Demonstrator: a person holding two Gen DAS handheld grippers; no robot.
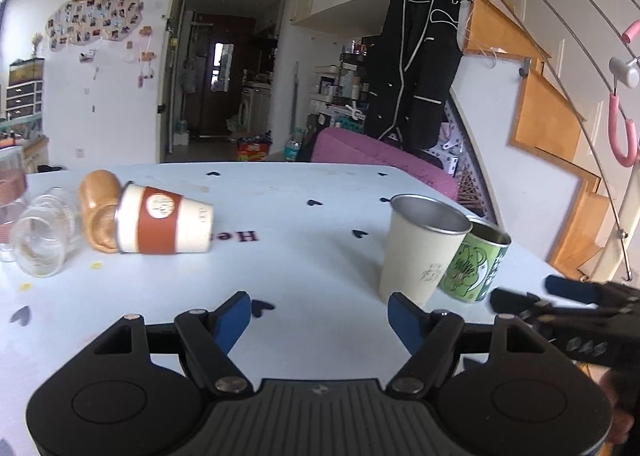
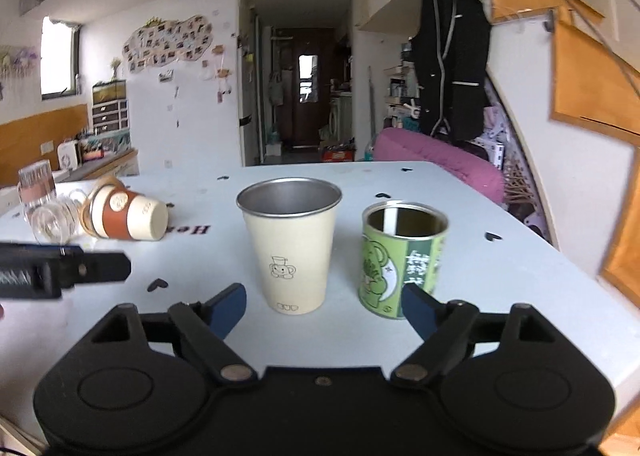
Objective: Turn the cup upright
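Note:
A cream cup with a brown sleeve (image 1: 164, 225) lies on its side at the table's left, base pointing right; it also shows in the right wrist view (image 2: 128, 218). A tan lid (image 1: 98, 210) lies against its rim. A clear glass (image 1: 42, 234) lies on its side to the left of it. A cream metal cup (image 2: 290, 244) stands upright mid-table, also in the left wrist view (image 1: 420, 246). My left gripper (image 1: 320, 318) is open and empty, above bare table. My right gripper (image 2: 322, 306) is open, just in front of the cream metal cup.
A green tin (image 2: 402, 260) stands upright right of the metal cup. A ribbed glass (image 2: 36, 180) stands at the far left. The white table (image 2: 200, 276) has heart stickers. A pink sofa (image 2: 436, 160) and stairs lie beyond the right edge.

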